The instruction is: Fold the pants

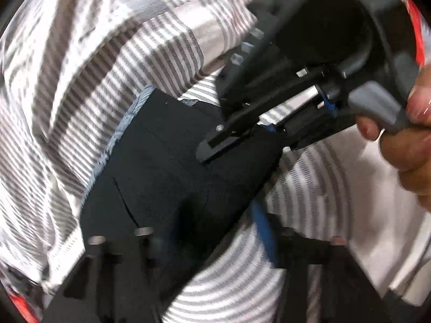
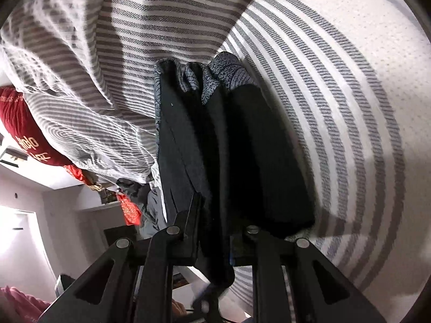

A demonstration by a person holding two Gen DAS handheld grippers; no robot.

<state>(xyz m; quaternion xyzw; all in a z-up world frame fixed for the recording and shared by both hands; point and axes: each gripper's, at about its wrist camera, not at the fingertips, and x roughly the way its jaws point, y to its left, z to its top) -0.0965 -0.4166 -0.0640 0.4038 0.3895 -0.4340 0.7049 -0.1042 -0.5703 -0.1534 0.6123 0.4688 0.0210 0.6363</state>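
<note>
The dark navy pants (image 1: 161, 177) with a blue-grey patterned lining hang as a folded bundle over the striped bedding. In the left wrist view my left gripper (image 1: 194, 245) is shut on the pants' lower part. The right gripper (image 1: 229, 145), held in a hand, pinches the pants' edge at the upper right. In the right wrist view the pants (image 2: 242, 148) run away from the camera, with the patterned lining (image 2: 223, 78) at the far end. My right gripper (image 2: 215, 231) is shut on the near end of the fabric.
Grey-and-white striped bedding (image 2: 336, 107) lies under and around the pants, rumpled at the left (image 1: 80, 80). A red cushion (image 2: 24, 132) sits at the bed's edge. Beyond it are white walls, a door and clutter (image 2: 129, 196).
</note>
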